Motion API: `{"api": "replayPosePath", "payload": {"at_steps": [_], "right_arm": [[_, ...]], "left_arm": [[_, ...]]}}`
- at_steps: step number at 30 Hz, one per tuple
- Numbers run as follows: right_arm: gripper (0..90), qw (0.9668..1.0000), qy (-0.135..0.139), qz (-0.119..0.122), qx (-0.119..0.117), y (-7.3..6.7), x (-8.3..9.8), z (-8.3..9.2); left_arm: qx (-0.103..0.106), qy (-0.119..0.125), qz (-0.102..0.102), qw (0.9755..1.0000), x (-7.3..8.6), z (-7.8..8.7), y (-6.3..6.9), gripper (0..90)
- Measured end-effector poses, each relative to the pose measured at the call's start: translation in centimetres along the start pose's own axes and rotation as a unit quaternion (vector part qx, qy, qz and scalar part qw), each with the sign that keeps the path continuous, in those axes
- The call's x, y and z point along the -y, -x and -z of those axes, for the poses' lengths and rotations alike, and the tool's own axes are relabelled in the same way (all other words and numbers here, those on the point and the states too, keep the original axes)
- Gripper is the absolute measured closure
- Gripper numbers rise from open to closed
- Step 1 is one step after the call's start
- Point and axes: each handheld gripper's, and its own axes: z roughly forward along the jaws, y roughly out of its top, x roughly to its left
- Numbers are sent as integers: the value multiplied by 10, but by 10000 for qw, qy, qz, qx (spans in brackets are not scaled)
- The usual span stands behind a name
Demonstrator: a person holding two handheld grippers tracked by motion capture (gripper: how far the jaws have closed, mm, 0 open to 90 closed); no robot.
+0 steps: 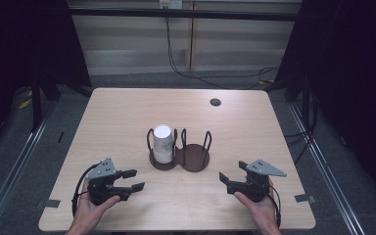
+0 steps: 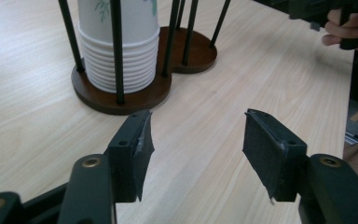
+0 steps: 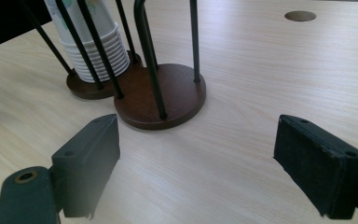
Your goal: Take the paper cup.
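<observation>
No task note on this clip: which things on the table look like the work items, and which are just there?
Likely in play:
- stack of paper cups, upside down in the holder's left bay
- two-bay cup holder, right bay empty
- left claw and right claw, both open, holding nothing

Just there:
- round grommet hole in the table
- cables behind the table

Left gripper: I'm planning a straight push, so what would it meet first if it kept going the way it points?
Probably the cup holder, at the side holding the stack of paper cups; the left gripper is open. Depth is unclear, and it could slip past on the side of the holder's bare half.
</observation>
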Motion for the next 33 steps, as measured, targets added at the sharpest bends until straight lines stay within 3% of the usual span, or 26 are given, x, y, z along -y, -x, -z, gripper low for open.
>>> {"api": "replayPosePath", "payload": {"at_steps": [3,5,18,19,28,31,33], "right_arm": [[179,9998,-19,72,-173,-1,-1,1],[177,9998,19,93,-159,-1,-2,2],[164,9994,-68,26,-338,0,-1,3],[165,9994,-62,18,-340,0,-1,3],[155,9982,-49,64,-590,-2,-3,6],[221,9983,37,103,-564,-4,-2,9],[221,9981,113,97,-597,-5,-3,12]], "left_arm": [[109,-59,113,9999,-2,0,0,363],[187,-5,131,9997,-5,1,3,357],[197,37,-269,9994,-36,0,13,256],[122,53,-314,9994,-38,0,13,256],[11,28,-267,9996,-49,1,1,244],[101,44,-227,9997,-57,1,-5,258],[33,21,-252,9997,-63,-2,-9,248]]}}
